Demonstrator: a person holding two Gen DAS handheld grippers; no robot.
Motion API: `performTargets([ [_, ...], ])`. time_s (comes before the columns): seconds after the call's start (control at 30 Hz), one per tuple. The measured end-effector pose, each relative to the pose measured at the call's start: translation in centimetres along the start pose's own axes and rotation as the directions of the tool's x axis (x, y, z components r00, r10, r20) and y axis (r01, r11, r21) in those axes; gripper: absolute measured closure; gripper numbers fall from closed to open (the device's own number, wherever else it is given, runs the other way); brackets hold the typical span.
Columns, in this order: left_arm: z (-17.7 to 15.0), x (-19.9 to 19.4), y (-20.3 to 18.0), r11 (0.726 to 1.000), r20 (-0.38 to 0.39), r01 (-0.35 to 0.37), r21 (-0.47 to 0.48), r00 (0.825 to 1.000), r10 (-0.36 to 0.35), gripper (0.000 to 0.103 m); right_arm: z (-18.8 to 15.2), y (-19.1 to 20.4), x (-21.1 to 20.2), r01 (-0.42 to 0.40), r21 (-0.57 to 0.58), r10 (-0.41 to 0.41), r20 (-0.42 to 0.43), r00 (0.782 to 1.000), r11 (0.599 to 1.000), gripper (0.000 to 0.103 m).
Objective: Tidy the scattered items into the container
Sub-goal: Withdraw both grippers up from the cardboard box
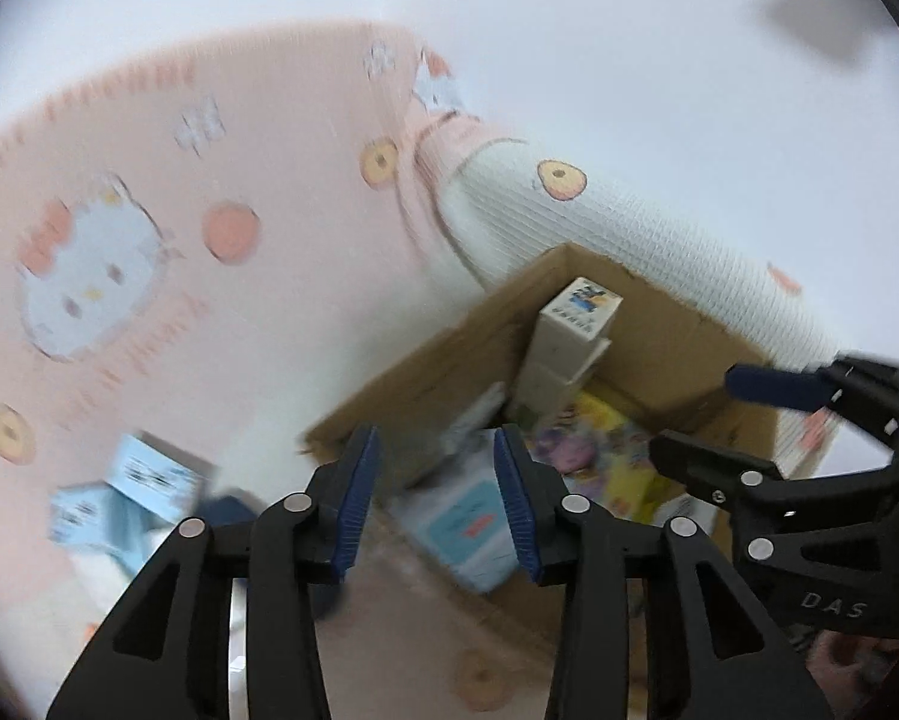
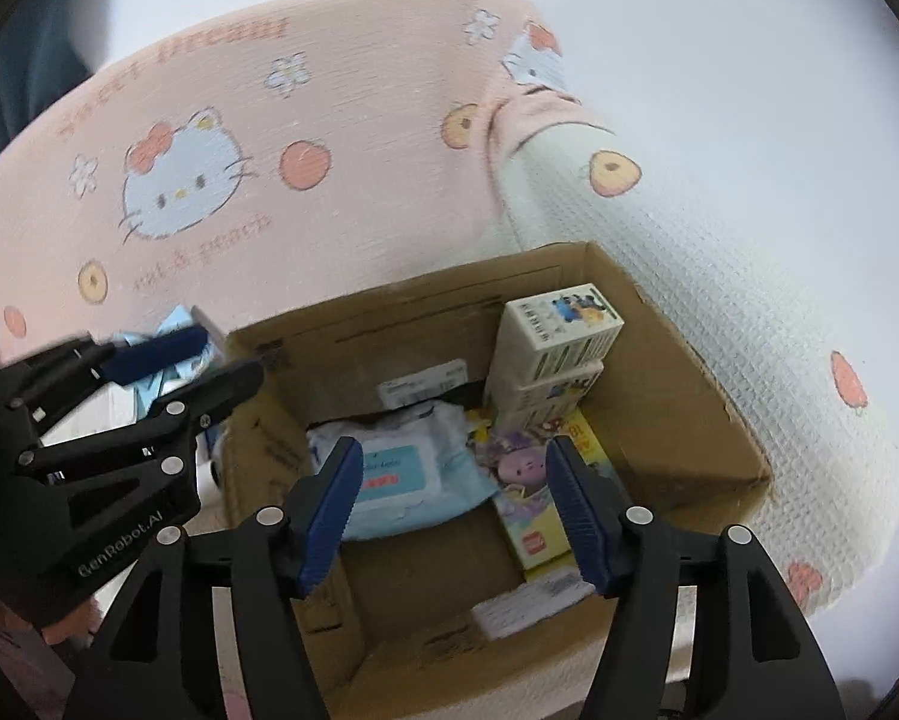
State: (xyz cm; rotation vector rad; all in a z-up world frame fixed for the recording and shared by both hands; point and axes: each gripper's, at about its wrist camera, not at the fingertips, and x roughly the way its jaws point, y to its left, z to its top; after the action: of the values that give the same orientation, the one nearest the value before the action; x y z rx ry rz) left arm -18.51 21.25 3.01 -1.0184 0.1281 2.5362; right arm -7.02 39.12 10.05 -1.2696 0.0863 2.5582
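An open cardboard box (image 2: pixel 677 312) stands on a pink cartoon-cat mat. Inside lie a light blue wet-wipes pack (image 2: pixel 413 468), a colourful yellow box (image 2: pixel 527 480), a stack of white boxes (image 2: pixel 557 330) in the far corner and a small white box (image 2: pixel 527 606). My right gripper (image 2: pixel 455 450) hangs open above the box interior with nothing between its fingers. To its left, over the box's left wall, my left gripper (image 2: pixel 227 354) is open and empty as well. In the left wrist view, the left gripper (image 1: pixel 437 438) is over the box's (image 1: pixel 419 360) near corner, with the right gripper (image 1: pixel 695 414) to its right.
Light blue boxes (image 1: pixel 143 480) lie on the mat (image 2: pixel 209 180) left of the cardboard box, blurred. The mat's rolled white end (image 2: pixel 719 300) runs along the box's far right side. Pale floor lies beyond the mat.
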Motion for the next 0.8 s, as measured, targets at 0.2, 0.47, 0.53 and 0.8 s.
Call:
performTargets([
  [0.2,-1.4,-2.3,0.2,0.999,-0.021,0.036,-0.036,0.999,-0.037,0.056,-3.3,0.8,-1.7,0.077,0.047,-0.076,-0.024,0.997,0.996,0.032],
  [0.47,-3.6,-2.7,0.0,0.985,-0.087,0.091,-0.15,0.991,-0.105,0.056,-5.1,-0.5,-2.6,0.1,0.116,-0.091,-0.076,0.993,0.988,0.03],
  [0.53,-3.9,-2.8,-0.5,0.992,-0.09,0.031,-0.124,0.995,-0.042,0.056,-5.0,-0.7,-2.8,0.126,0.113,-0.119,-0.064,0.991,0.986,0.03],
  [0.8,-4.2,-3.5,-1.6,0.998,-0.076,-0.01,-0.068,0.997,0.004,0.05,-5.3,-1.2,-3.7,0.124,0.127,-0.119,-0.051,0.992,0.984,0.029],
])
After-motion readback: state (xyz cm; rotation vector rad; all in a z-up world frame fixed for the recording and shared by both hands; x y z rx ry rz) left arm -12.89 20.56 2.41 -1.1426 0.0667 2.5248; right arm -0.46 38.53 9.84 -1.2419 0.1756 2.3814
